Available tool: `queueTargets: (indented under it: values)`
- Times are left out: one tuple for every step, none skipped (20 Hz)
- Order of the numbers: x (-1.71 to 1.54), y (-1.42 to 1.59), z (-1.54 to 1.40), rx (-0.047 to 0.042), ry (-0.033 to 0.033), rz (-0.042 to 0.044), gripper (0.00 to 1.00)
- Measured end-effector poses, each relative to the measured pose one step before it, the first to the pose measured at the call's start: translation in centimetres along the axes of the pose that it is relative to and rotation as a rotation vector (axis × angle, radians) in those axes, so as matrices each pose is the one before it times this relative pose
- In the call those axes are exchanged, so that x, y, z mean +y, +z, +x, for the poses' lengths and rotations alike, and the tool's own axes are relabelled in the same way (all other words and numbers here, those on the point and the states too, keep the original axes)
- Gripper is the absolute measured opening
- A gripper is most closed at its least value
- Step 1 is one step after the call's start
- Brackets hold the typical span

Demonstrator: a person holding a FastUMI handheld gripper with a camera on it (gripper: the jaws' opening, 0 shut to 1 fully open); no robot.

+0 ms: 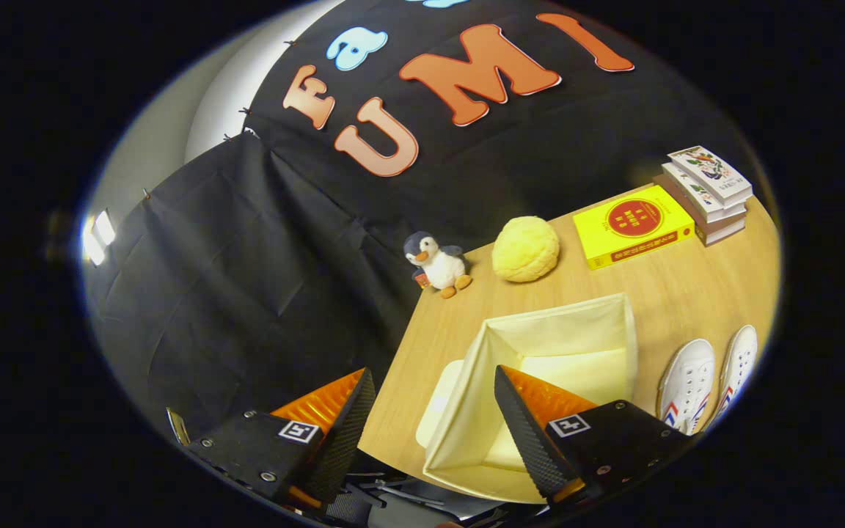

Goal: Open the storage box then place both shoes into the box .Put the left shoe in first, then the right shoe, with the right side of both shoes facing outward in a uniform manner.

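From my seat I see the hand-held gripper (433,411) spread wide with nothing between its fingers, held above the near edge of the wooden surface (694,293). The storage box (558,334), a cream fabric bin, stands open just ahead of the fingers, its mouth facing up and its inside bare; the finger at 4 o'clock overlaps its near wall in my view. A pale lid (439,411) lies flat on the surface, touching the box on its 9 o'clock side. The two white shoes (708,381) lie side by side at 3 o'clock of the box, near it but apart, toes pointing away from me. Beyond the box, at 12 o'clock, sits a round yellow plush (526,249), with a penguin toy (437,264) at 10 o'clock by the surface's edge. A yellow book (631,226) and a stack of books (708,192) rest at 1 o'clock, well apart from the box.
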State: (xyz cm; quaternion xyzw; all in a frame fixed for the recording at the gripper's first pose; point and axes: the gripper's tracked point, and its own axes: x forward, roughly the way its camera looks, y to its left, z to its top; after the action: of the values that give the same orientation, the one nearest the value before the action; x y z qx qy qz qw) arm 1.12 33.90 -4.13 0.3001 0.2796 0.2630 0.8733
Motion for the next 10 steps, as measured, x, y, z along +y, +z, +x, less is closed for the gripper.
queueTargets:
  values:
    - [-1.192, 0.17, -0.514, -0.00834, -0.0217, 0.00307, 0.98]
    - [-1.143, 0.144, -0.477, -0.00801, -0.02216, 0.00087, 0.98]
    - [-1.177, 0.179, -0.495, -0.00607, -0.02197, 0.00079, 0.98]
    - [-1.34, 0.071, -0.53, -0.0052, -0.02168, 0.00174, 0.98]
    - [-1.183, 0.142, -0.43, -0.00404, -0.02228, 0.00172, 0.98]
    - [-1.267, 0.01, -0.355, -0.00152, -0.02438, 0.00003, 0.98]
    - [-1.296, -0.07, -0.342, 0.00101, -0.02722, -0.00124, 0.98]
    - [-1.412, -0.161, -0.408, 0.00306, -0.02914, -0.00423, 0.98]
    - [-1.417, -0.16, -0.381, 0.0053, -0.02952, -0.00544, 0.98]
    - [-1.292, -0.287, -0.242, 0.00716, -0.02957, -0.00518, 0.98]
